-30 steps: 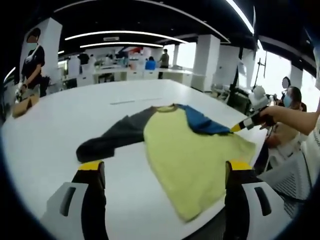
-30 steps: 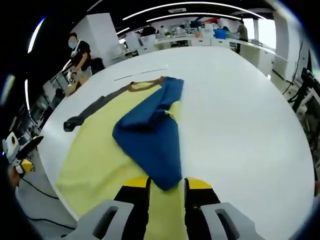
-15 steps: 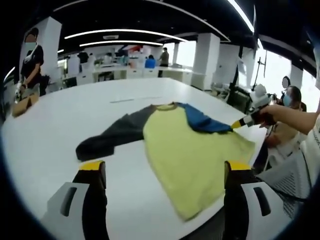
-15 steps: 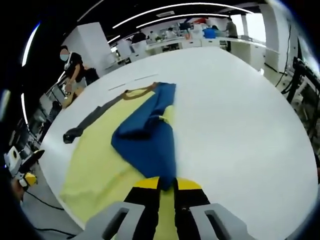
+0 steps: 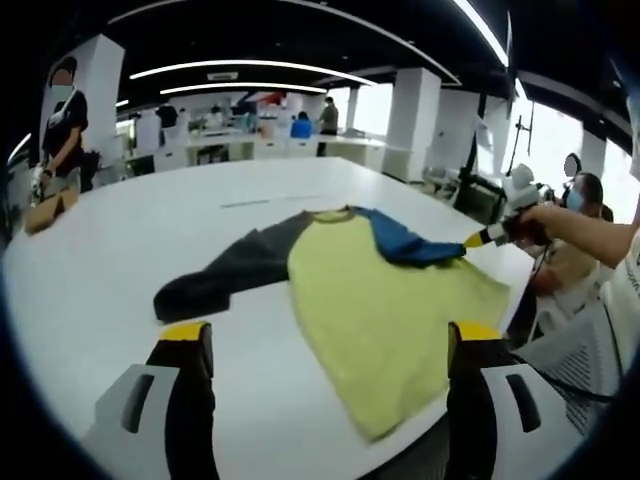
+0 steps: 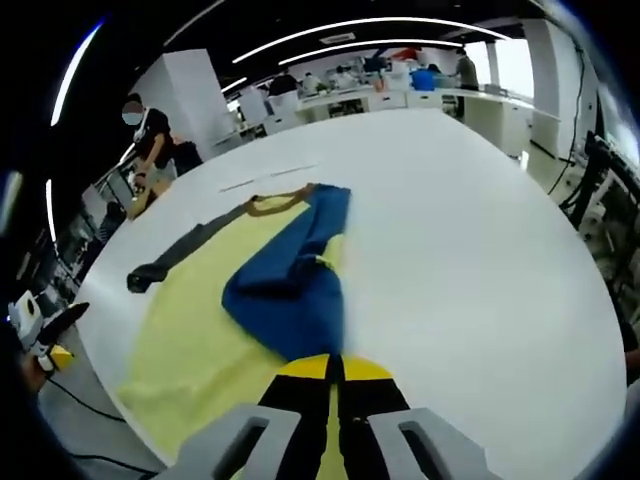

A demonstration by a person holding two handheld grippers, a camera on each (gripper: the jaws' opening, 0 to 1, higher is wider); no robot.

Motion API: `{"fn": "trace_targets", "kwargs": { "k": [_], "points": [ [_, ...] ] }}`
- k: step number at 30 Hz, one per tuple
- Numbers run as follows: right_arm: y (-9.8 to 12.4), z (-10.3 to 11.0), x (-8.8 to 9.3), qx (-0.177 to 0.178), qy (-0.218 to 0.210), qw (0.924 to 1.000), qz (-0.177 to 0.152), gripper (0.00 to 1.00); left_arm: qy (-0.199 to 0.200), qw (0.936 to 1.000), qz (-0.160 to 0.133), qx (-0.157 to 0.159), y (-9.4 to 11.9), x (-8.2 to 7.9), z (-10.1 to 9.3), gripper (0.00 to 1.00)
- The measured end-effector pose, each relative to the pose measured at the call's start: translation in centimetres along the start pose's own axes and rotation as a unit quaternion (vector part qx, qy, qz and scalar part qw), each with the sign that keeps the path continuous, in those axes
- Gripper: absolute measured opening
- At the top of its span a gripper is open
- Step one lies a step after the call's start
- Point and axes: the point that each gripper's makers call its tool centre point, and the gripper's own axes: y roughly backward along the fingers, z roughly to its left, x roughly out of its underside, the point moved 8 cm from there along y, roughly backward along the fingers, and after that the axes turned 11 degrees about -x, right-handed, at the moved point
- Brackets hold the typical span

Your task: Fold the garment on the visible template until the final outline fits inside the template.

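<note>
Right gripper [image 6: 334,368], jaws now closed, pinches the garment's blue sleeve [image 6: 290,290]; left gripper [image 5: 325,345] hovers open, unmoved, beside the garment [image 5: 385,310].

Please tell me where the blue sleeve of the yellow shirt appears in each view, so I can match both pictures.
Left gripper view: the blue sleeve lies right of centre, its tip pinched by the right gripper.
Right gripper view: the blue sleeve runs from centre down into the shut jaws of the right gripper.
Shared landmark: the dark grey sleeve stretched out on the white table.
</note>
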Motion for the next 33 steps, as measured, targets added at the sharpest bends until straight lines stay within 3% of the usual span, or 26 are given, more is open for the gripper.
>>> {"fn": "trace_targets", "kwargs": {
  "k": [13,25,33],
  "points": [
    [1.2,-1.5,-3.0,0.016,0.036,0.999,-0.019,0.0,0.0,1.0,0.001,-0.006,0.2,0.1,0.1,0.95],
    [2.6,-5.1,-5.4,0.056,0.055,0.9964,-0.03,0.0,0.014,0.9997,-0.021,-0.007,0.1,-0.4,0.4,0.95],
    [3.8,-7.0,-5.3,0.091,0.066,0.9933,-0.024,0.0,0.013,0.9997,-0.019,-0.006,-0.1,-0.2,0.2,0.95]
  ]
}}
